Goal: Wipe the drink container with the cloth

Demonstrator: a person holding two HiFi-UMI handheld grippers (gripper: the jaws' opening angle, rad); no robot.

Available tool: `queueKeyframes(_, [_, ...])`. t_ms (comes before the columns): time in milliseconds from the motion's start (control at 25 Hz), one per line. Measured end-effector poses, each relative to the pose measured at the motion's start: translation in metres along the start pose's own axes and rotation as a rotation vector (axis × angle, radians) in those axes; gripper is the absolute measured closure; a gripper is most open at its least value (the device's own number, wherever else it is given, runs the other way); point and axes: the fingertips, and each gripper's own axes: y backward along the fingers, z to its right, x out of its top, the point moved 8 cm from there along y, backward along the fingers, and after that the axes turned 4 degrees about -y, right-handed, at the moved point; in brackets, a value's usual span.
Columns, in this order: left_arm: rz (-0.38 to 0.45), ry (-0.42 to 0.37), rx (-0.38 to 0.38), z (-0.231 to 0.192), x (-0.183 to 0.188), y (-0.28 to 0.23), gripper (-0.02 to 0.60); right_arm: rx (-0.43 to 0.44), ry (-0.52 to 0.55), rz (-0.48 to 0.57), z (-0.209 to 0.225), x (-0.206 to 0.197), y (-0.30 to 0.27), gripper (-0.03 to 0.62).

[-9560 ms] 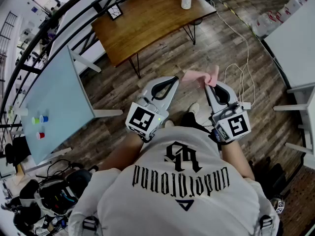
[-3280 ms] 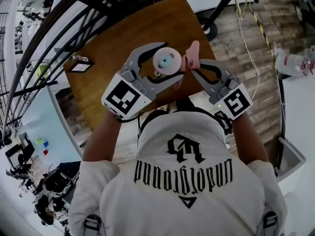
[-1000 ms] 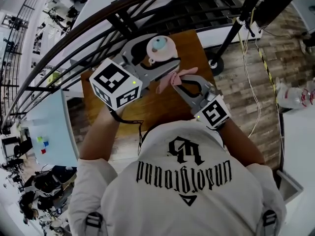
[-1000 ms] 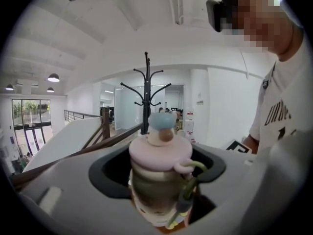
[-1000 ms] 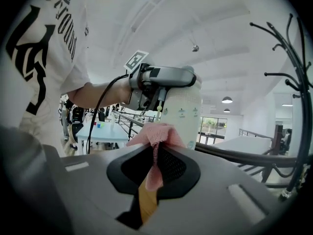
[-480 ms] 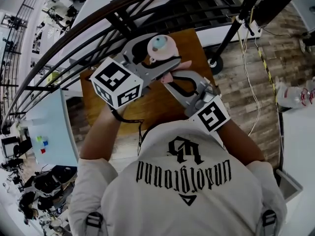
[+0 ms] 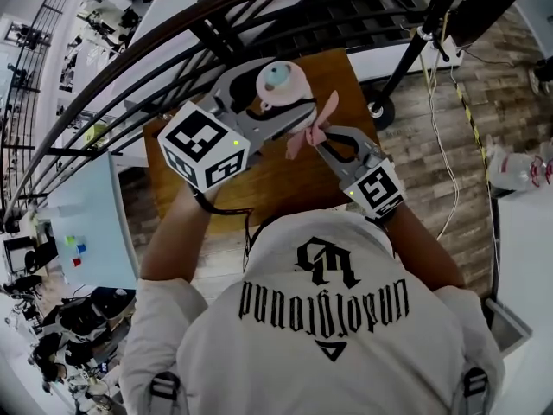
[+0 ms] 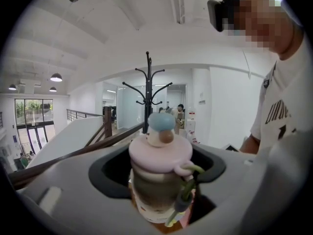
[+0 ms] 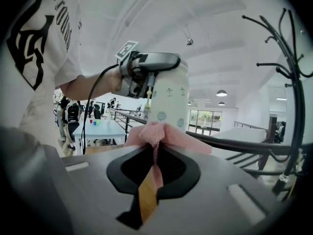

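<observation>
My left gripper (image 7: 298, 89) holds the drink container (image 7: 278, 81) in the air over the wooden table (image 7: 259, 178), its jaws closed on the body. The container (image 8: 160, 156) has a pink lid with a blue knob, a pale body and a green strap. My right gripper (image 7: 320, 137) is shut on a pink cloth (image 7: 312, 121), which sticks up just right of the container, beside the left gripper's near jaw. In the right gripper view the cloth (image 9: 157, 132) bunches directly in front of the container's lower body (image 9: 169, 99). Whether the two touch I cannot tell.
A black railing (image 7: 216, 33) runs past the table's far side. A black coat stand (image 9: 288, 58) rises at the right, its base (image 7: 378, 111) by the table corner. A light blue table (image 7: 86, 223) stands at the left. Cables (image 7: 445, 145) lie on the wooden floor.
The right gripper has drawn the cloth out from under the left gripper's jaw, a little right and up. The cloth now flares beside the container. The left gripper keeps its hold.
</observation>
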Motion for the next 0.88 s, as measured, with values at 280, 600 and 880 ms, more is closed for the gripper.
queueKeyframes(280, [-0.004, -0.006, -0.032, 0.012, -0.005, -0.001, 0.196, -0.02, -0.023, 0.059, 0.024, 0.019, 0.011, 0.569])
queueKeyframes(600, [-0.003, -0.003, -0.063, 0.025, -0.016, 0.008, 0.196, -0.005, 0.023, 0.212, 0.028, 0.096, 0.023, 0.569])
queueKeyframes(880, [0.031, -0.059, -0.091, 0.036, -0.014, 0.015, 0.196, 0.006, 0.004, 0.141, 0.026, 0.066, 0.02, 0.569])
